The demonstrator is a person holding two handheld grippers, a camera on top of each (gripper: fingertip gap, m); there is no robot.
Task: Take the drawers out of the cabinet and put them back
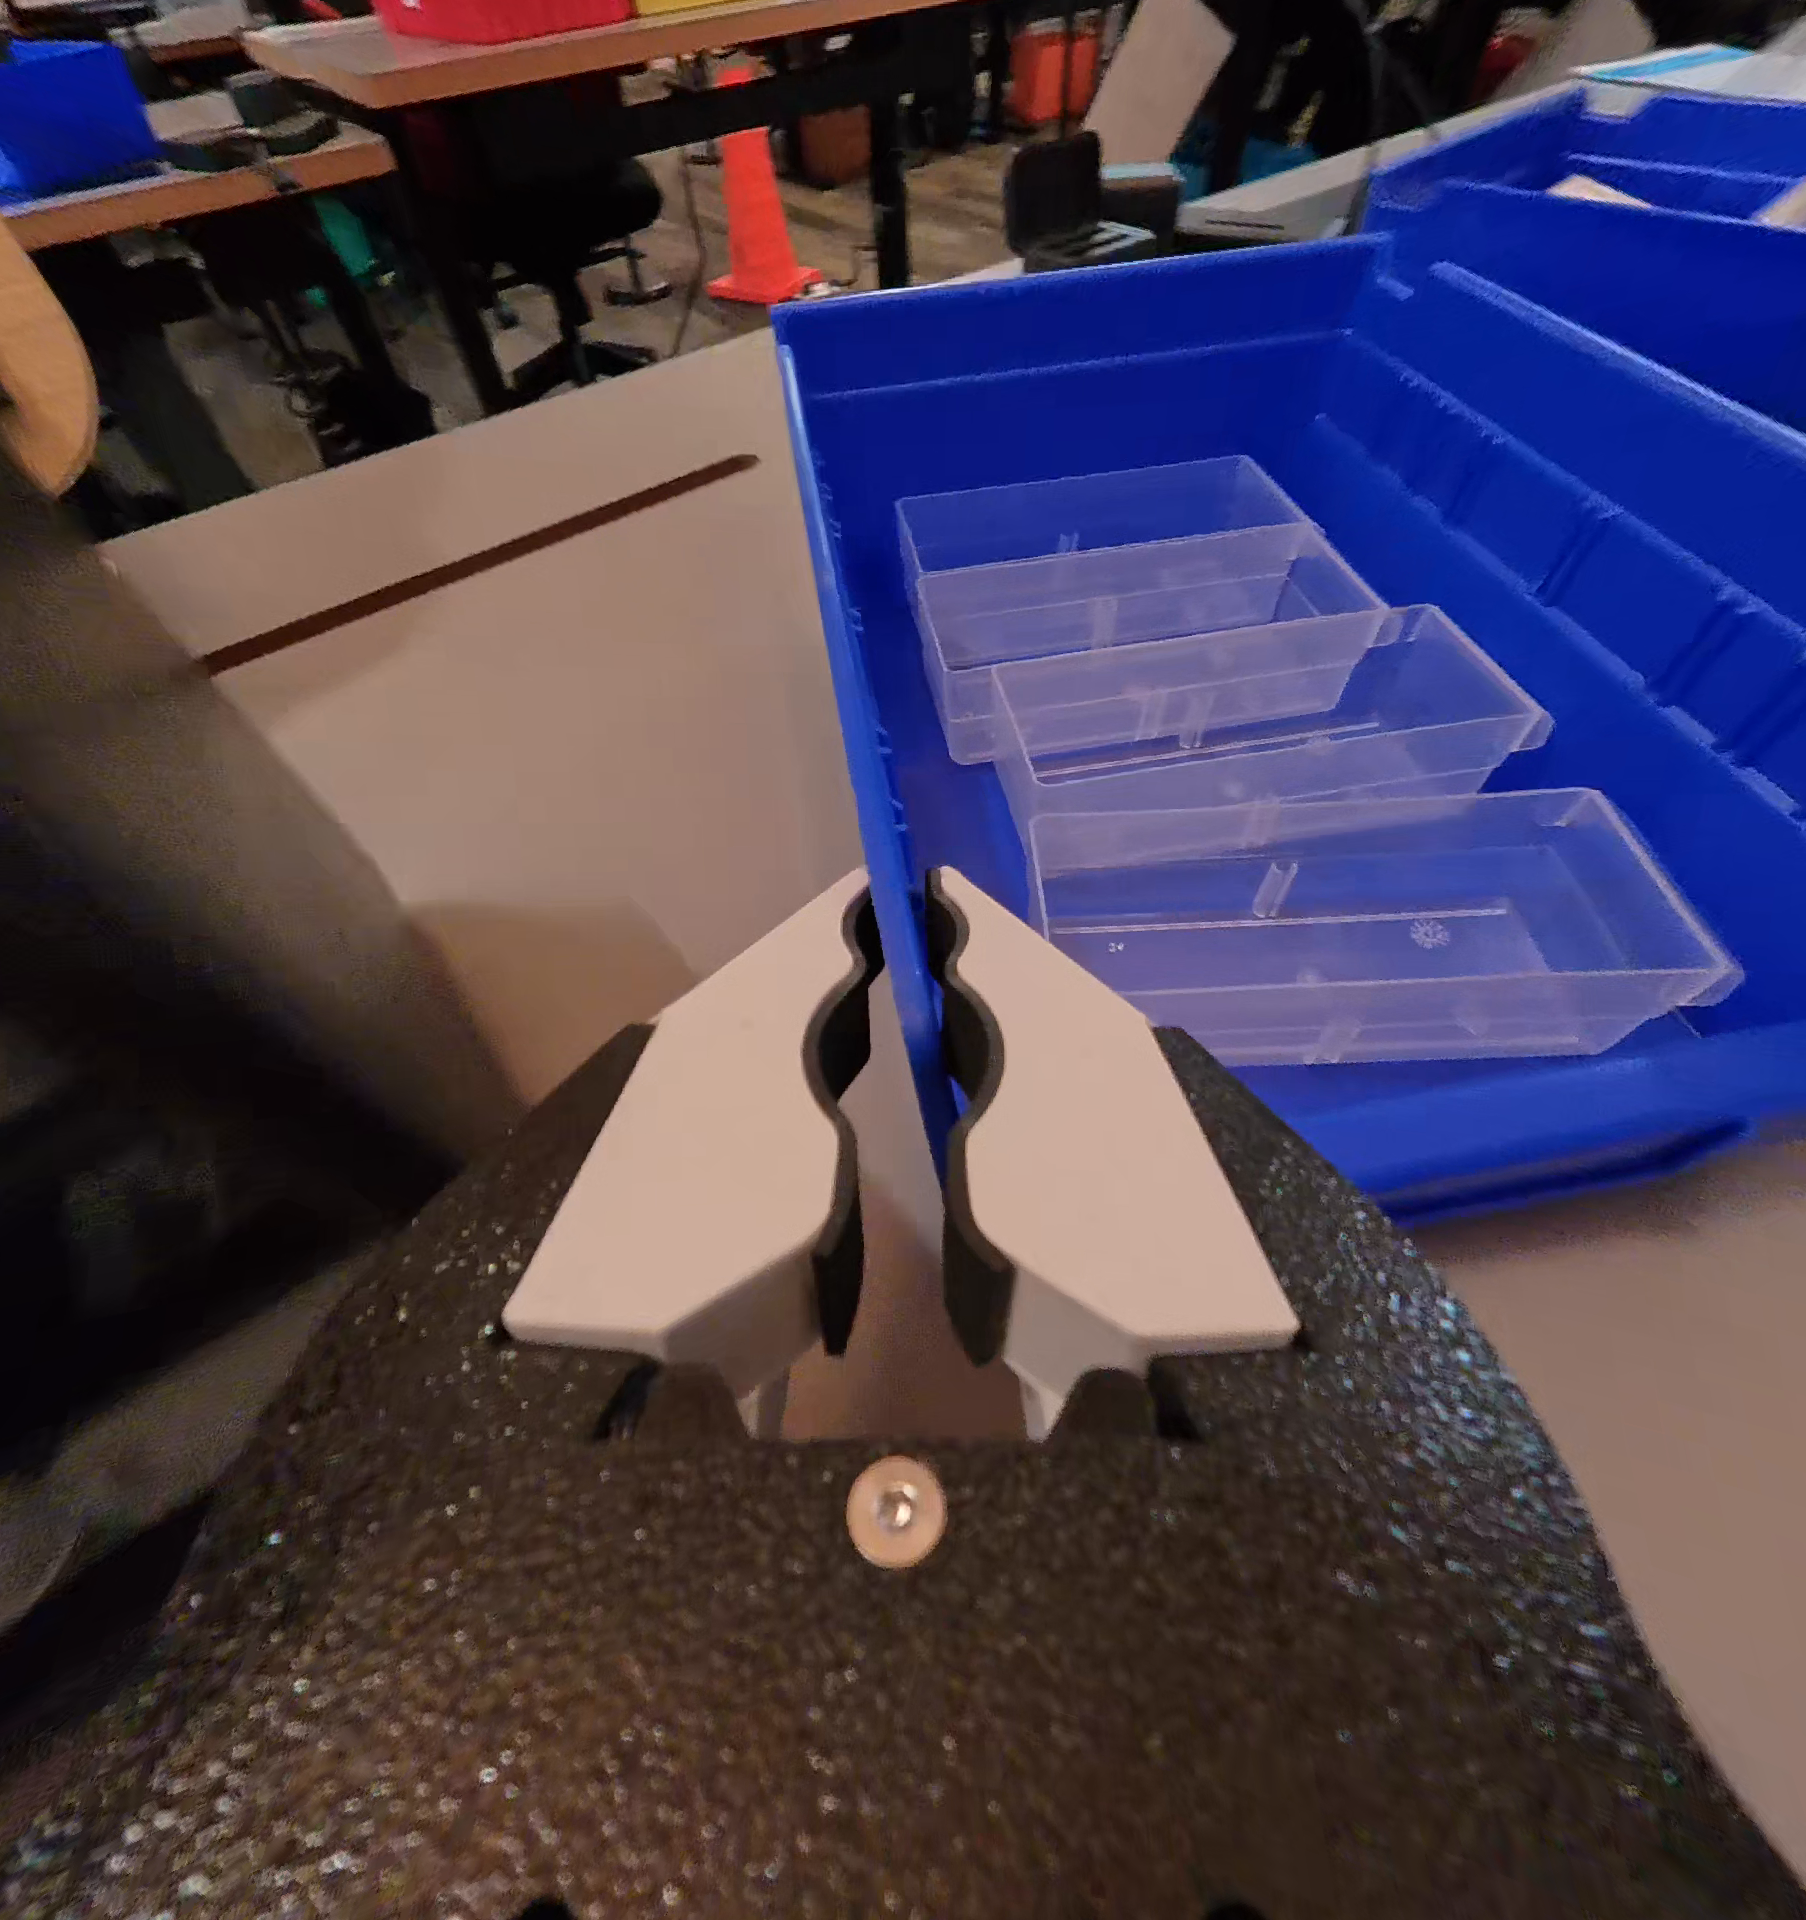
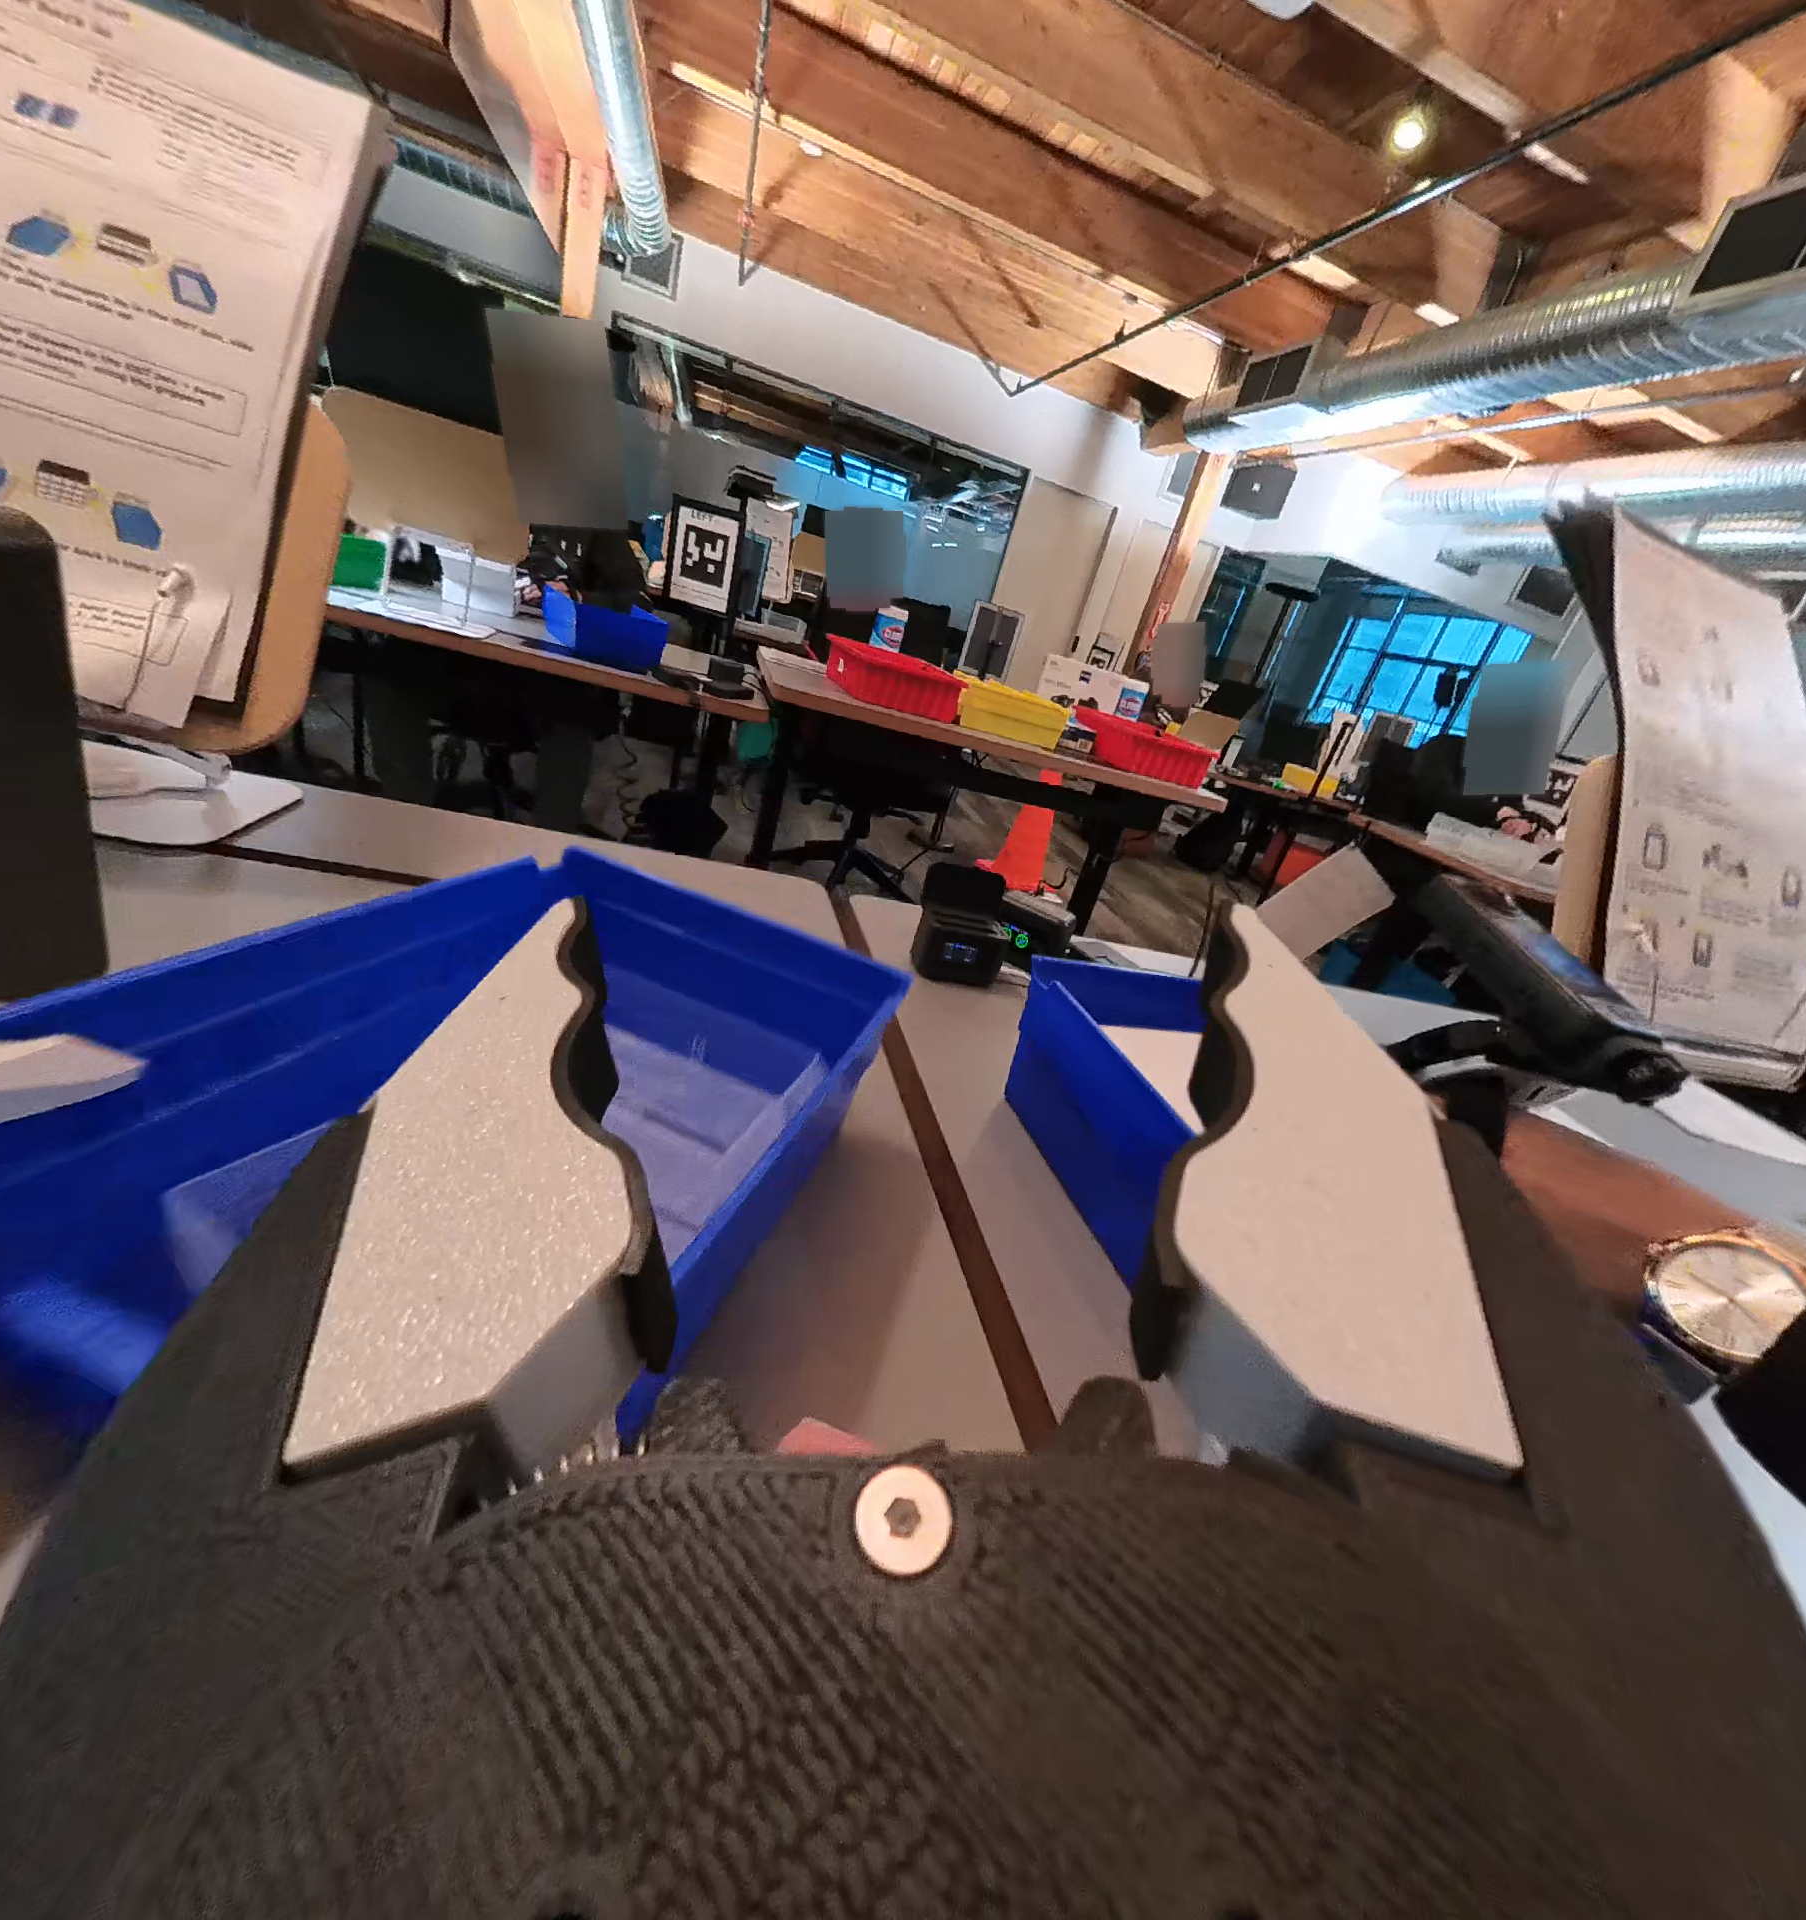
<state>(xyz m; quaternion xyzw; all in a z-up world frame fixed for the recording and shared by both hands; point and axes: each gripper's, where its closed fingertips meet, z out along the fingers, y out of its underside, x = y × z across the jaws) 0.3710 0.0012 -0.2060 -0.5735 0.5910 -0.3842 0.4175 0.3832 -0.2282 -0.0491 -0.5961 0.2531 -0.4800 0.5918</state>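
Observation:
Three clear plastic drawers [image 1: 1377, 925] lie in a row inside a blue bin [image 1: 1086, 301] on the grey table. My left gripper [image 1: 904, 904] is shut on the bin's left wall near its front corner; the blue wall runs between the two pads. A dark, blurred block [image 1: 99, 831] stands at the far left; I cannot tell if it is the cabinet. In the right wrist view the same bin [image 2: 255, 997] shows at the left with a drawer [image 2: 712, 1101] faintly visible inside. My right gripper [image 2: 904, 935] is wide open and empty above the table, to the right of the bin.
A second blue bin [image 1: 1626, 260] sits to the right of the first and also shows in the right wrist view [image 2: 1086, 1101]. A small black device [image 2: 956, 935] stands at the table's far edge. A wrist with a watch [image 2: 1730, 1299] is at the right. A seam [image 2: 940, 1143] runs along the table.

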